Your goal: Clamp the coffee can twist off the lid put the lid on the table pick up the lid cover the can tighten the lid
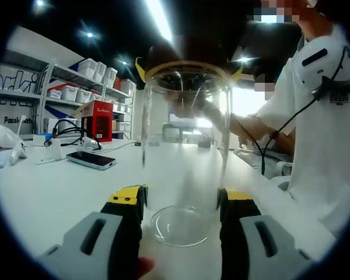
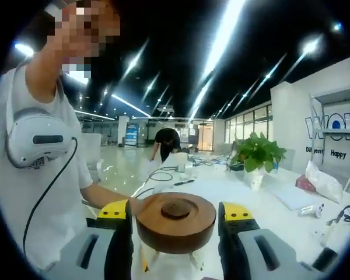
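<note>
A clear glass coffee can (image 1: 184,134) stands upright on the white table (image 1: 46,192). My left gripper (image 1: 181,201) is shut on its lower part, one jaw against each side wall. On top sits the round brown wooden lid (image 2: 176,220), dark against the ceiling in the left gripper view (image 1: 186,51). My right gripper (image 2: 176,213) grips that lid from above, its yellow-tipped jaws pressed to the rim; its tips (image 1: 188,70) flank the can's mouth. The glass can (image 2: 166,259) shows just under the lid.
A person in a white shirt (image 1: 326,128) stands close on the right. On the table to the left lie a phone (image 1: 91,160), cables and a red box (image 1: 98,119), below shelves of white bins (image 1: 96,73). A potted plant (image 2: 258,154) stands farther along.
</note>
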A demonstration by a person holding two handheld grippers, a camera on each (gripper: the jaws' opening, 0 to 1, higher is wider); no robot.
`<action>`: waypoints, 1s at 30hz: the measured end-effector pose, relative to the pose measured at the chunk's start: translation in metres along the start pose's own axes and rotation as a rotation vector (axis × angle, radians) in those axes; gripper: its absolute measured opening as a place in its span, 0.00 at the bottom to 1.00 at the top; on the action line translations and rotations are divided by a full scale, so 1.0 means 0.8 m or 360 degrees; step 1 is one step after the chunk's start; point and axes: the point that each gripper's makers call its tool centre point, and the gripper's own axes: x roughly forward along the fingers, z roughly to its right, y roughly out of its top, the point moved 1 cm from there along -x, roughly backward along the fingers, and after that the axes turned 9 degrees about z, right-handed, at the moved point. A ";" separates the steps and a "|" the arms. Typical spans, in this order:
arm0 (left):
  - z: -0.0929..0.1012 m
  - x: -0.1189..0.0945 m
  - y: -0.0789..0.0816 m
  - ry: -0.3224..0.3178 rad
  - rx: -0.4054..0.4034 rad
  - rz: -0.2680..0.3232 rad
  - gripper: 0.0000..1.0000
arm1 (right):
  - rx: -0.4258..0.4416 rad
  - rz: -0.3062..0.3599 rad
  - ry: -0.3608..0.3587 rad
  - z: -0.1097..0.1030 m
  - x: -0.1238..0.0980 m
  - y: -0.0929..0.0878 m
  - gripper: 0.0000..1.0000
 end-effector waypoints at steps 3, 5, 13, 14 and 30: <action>0.000 0.000 0.000 0.0000 0.0000 0.0000 0.42 | 0.0001 0.0000 0.0001 0.000 0.001 -0.001 0.53; 0.000 0.000 0.000 0.0000 0.0000 -0.0001 0.42 | 0.0009 0.0003 0.0003 0.000 0.002 -0.001 0.52; 0.001 0.000 0.000 -0.0001 0.0000 -0.0001 0.42 | 0.0020 0.0019 -0.0007 0.002 0.002 0.000 0.51; 0.001 0.000 0.000 -0.0001 0.0000 -0.0002 0.42 | 0.0021 0.0023 -0.0010 0.002 0.002 0.000 0.51; 0.001 0.001 0.000 -0.0001 0.0000 -0.0003 0.42 | 0.0019 0.0014 -0.0104 0.003 0.000 -0.003 0.50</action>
